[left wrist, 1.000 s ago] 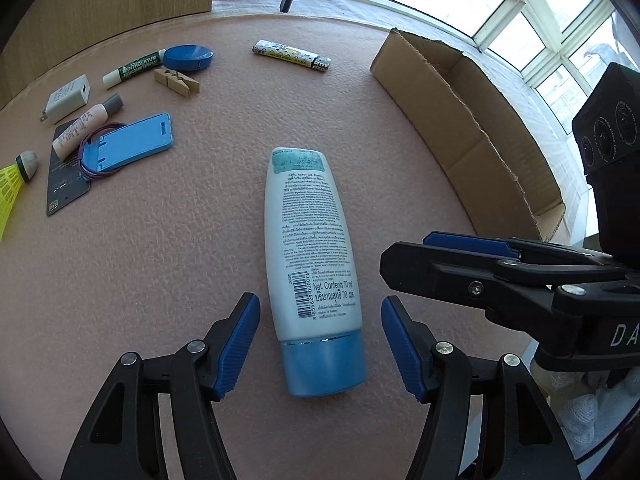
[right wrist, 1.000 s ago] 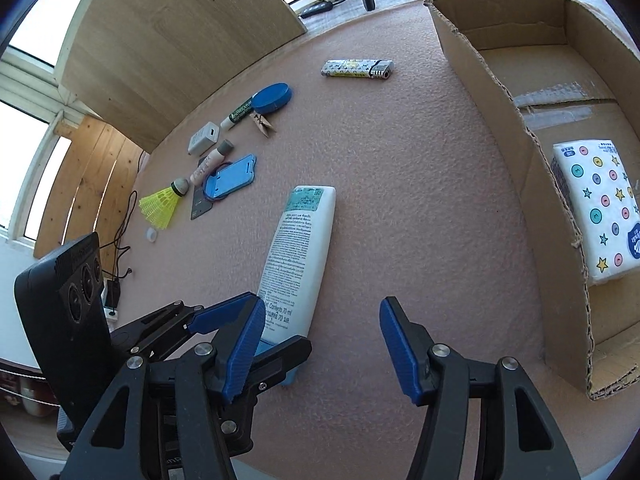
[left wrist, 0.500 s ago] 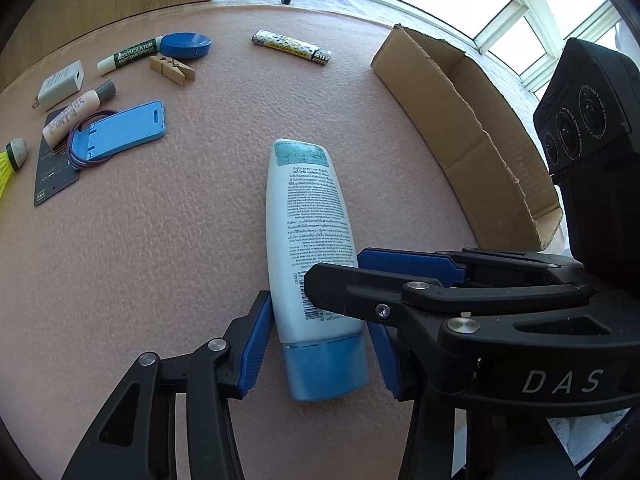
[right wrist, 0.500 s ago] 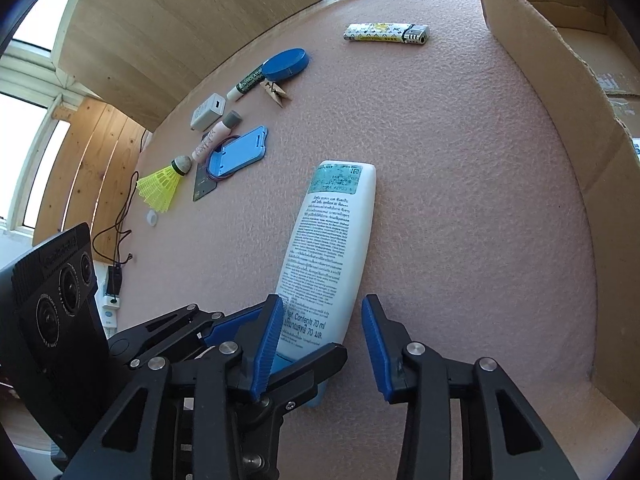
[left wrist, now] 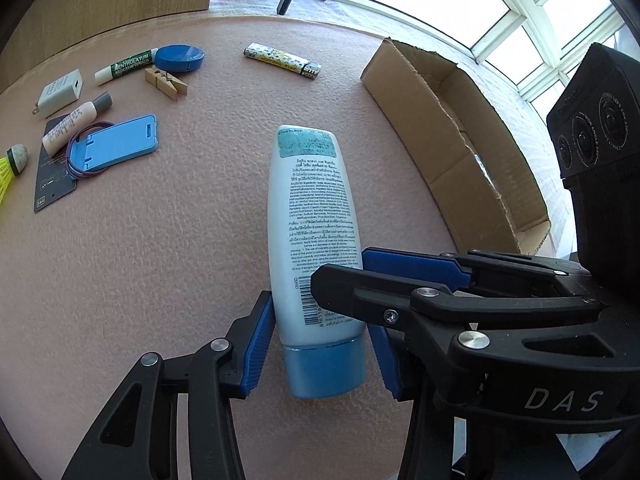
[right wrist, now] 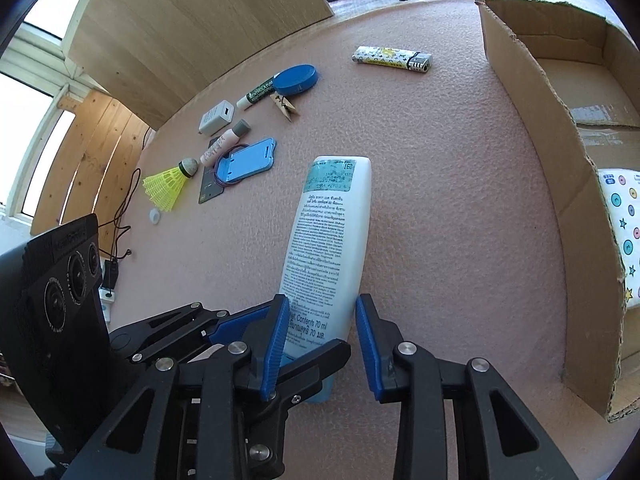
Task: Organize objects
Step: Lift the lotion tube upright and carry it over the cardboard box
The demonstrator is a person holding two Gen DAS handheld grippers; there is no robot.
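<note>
The pink table mat (left wrist: 160,260) fills both of my views and carries everything else. Along its right edge lies the open cardboard box (right wrist: 560,168), holding a dotted tissue pack (right wrist: 624,236) at its near end.

At the centre of the mat lies the white lotion tube (left wrist: 312,216), blue cap toward me, flat end pointing away, just beside the box wall but apart from it.

My left gripper (left wrist: 322,344) pinches the tube at the shoulder above the cap, both blue pads against its sides. My right gripper (right wrist: 322,340) straddles the same lower end from the other side; its jaws are closing with the tube between them, the left pad at the tube, a gap visible at the right pad.

Far left, in a loose cluster well apart from the tube: blue phone stand (left wrist: 116,146), yellow shuttlecock (right wrist: 170,186), white charger (left wrist: 58,94), round blue case (left wrist: 180,58), lip balm stick (left wrist: 128,67), wooden clothespin (left wrist: 166,84). A patterned lighter (left wrist: 282,61) lies alone at the far middle.
</note>
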